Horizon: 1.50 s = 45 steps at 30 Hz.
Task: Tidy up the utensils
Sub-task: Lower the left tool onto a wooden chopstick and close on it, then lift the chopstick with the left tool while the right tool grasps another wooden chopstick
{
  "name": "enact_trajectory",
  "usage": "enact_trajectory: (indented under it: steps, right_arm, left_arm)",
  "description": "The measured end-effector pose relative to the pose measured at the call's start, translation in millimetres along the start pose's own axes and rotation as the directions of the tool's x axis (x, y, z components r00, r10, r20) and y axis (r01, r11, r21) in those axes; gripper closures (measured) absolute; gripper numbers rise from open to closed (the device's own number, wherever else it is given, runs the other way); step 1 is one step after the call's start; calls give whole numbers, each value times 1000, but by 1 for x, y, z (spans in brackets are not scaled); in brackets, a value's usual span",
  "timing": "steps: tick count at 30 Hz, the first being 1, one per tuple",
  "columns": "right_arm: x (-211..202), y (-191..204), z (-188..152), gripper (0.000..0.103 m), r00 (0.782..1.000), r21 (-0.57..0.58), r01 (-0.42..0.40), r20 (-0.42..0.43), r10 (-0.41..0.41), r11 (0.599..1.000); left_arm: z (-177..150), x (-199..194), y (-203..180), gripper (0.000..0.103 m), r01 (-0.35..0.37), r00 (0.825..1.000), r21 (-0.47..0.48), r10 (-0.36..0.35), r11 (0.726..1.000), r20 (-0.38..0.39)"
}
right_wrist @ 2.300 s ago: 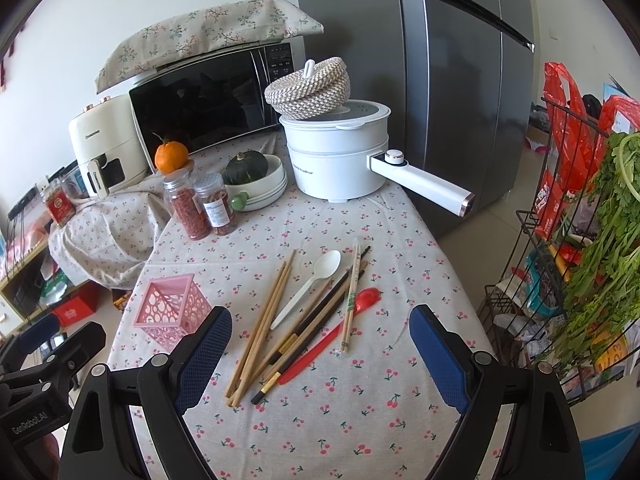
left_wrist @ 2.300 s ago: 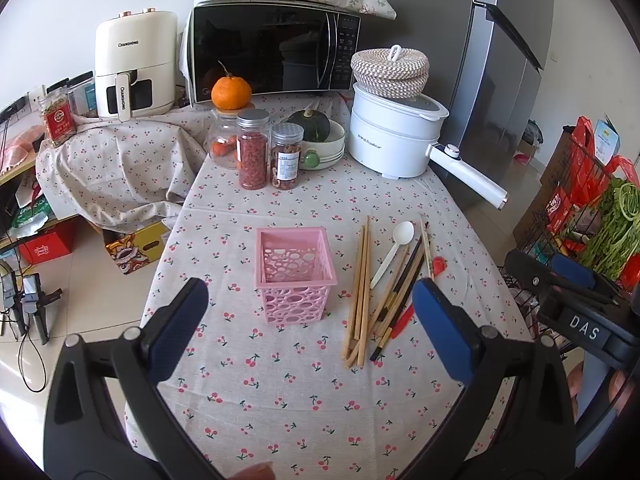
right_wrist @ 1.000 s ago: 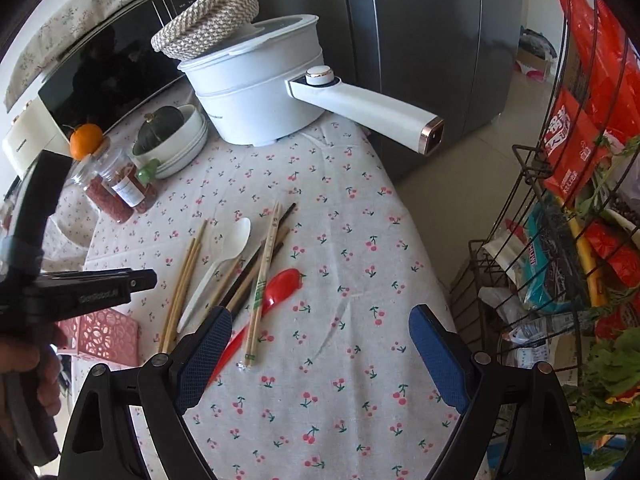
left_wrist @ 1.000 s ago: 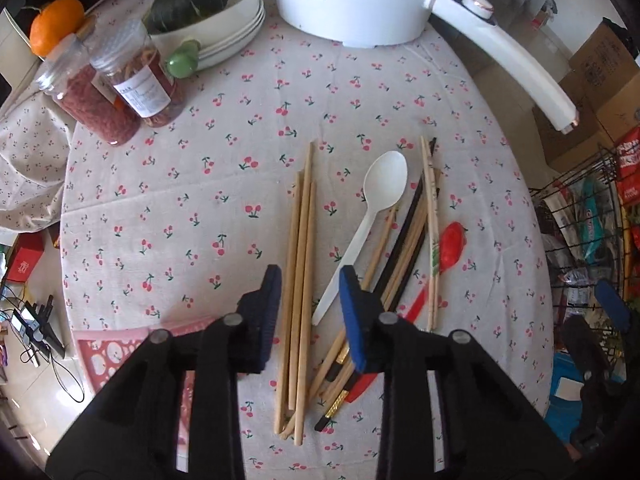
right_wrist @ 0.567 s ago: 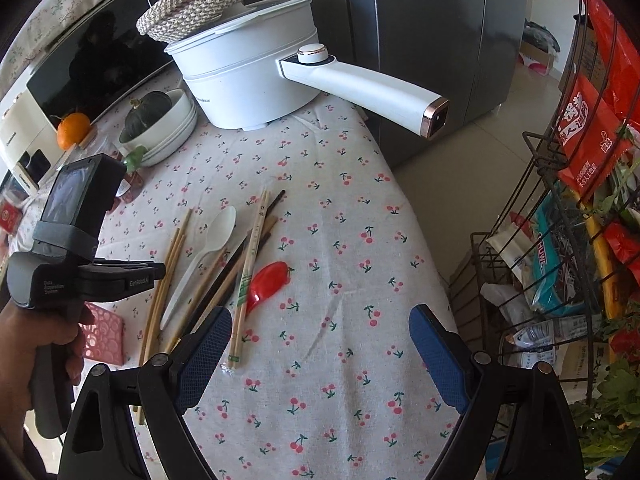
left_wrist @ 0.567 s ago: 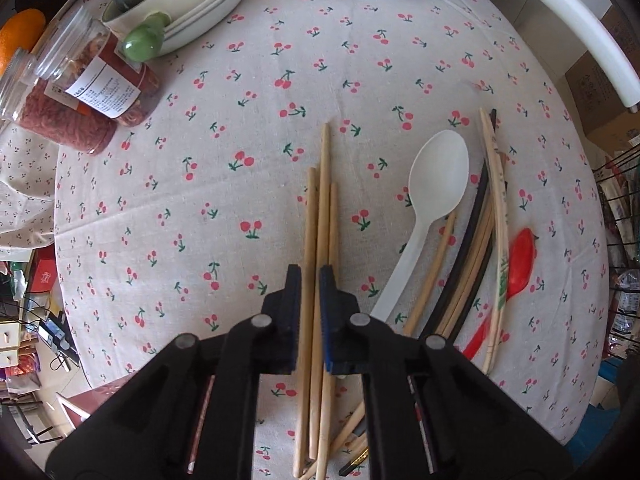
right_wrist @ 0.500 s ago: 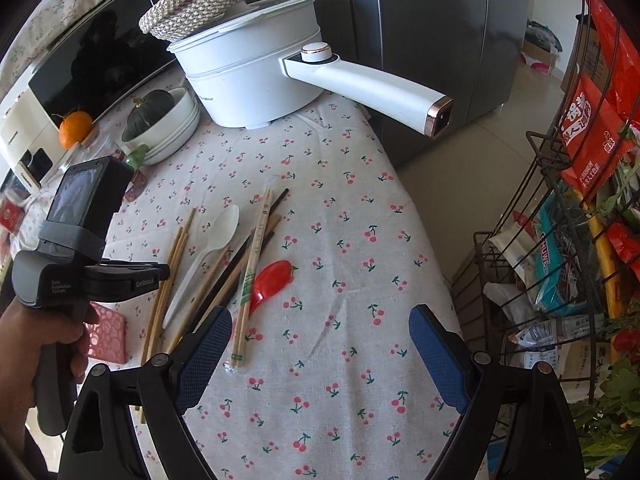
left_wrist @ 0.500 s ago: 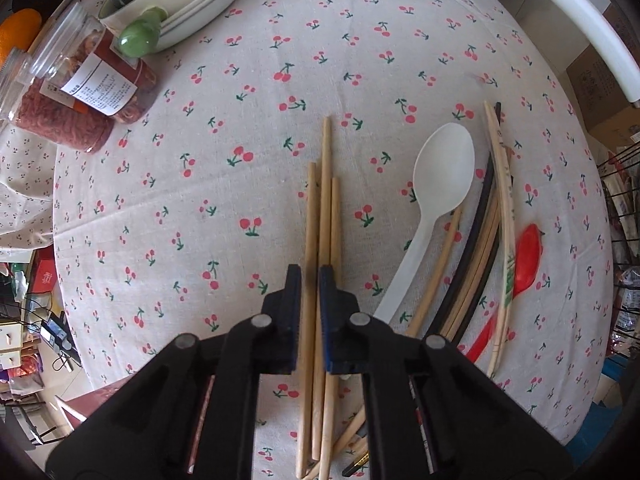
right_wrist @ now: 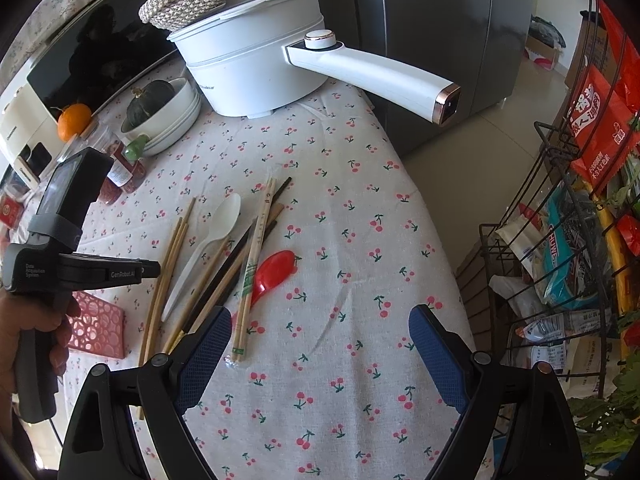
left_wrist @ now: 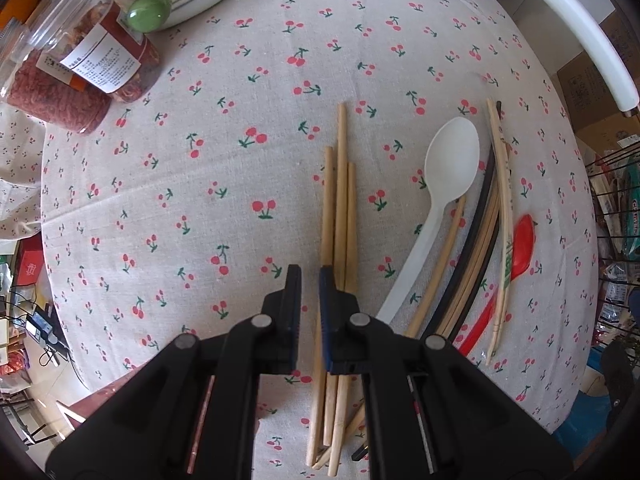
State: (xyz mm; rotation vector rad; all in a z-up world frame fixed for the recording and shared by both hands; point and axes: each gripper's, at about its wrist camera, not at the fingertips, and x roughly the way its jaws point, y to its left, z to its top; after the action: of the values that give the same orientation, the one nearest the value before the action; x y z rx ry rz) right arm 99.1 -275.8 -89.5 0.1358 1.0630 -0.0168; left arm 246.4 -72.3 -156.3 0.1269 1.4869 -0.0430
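Wooden chopsticks (left_wrist: 341, 200) lie in a loose bunch of three on the cloth (left_wrist: 200, 160), with my left tongs (left_wrist: 310, 280) pointing straight down over their near half. The tongs are pinched to a thin slit. Cloth shows through the slit, and the sticks run under the right finger (left_wrist: 334, 312) rather than between the pads, so I judge that nothing is gripped. My right tongs (right_wrist: 320, 332) hang wide and empty over bare cloth, beside the mixed pile with the red spoon (right_wrist: 276, 266). The pink basket (right_wrist: 98, 330), where I take it the sticks belong, sits just past the bunch by my left hand (right_wrist: 36, 328).

The risk is that I lift with nothing caught, because the slit sits just left of the sticks. If I push down, the finger may roll them apart or skid them into the white spoon (left_wrist: 452, 168). If I nip only one, it could swing and drop.

A second ago my left tongs stood higher and wider, straddling the bunch. Half a second ago a stick showed in the slit. Now they are lower, and the bunch sits off to the right.
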Motion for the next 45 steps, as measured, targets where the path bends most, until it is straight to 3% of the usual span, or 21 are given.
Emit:
enact_trajectory:
  steps: [5,10,13,16,21,28,31,36,45]
  right_arm:
    - [5,4,1,12,1000,-12,2,-11,-3,1000]
    - [7,8,2,12,1000,-28,4,-12,-4,1000]
    - [7,9,2,12,1000,-32,4,-11,-5,999]
    - [8,9,1,12,1000,-33,5,-13,-5,999]
    - [7,9,1,12,1000,-34,6,-10,-6,999]
    - [5,13,0,12,1000,-31,5,-6,-6,1000]
    - [2,15,1,12,1000,-23,-1,4,1,1000]
    - [3,28,2,12,1000,-49,3,12,-3,999]
    - [11,51,3,15,999,-55,-40,-5,40,998]
  left_arm:
    - [-1,8,12,93,77,997,-30,-78,997,-19]
    - [3,8,10,93,109,994,-18,-110,994,-9]
    - [-1,8,5,93,95,995,12,-95,995,-24]
    - [0,9,-7,93,37,999,35,-36,999,-21]
    - [1,21,-19,93,67,995,26,-65,997,-70]
    - [7,19,-28,95,40,999,4,-40,999,-13]
    - [-8,-7,-18,95,77,994,5,-77,997,73]
    - [-51,-66,-5,96,182,957,47,-188,982,223]
    - [-154,-141,51,96,301,826,99,-311,948,470]
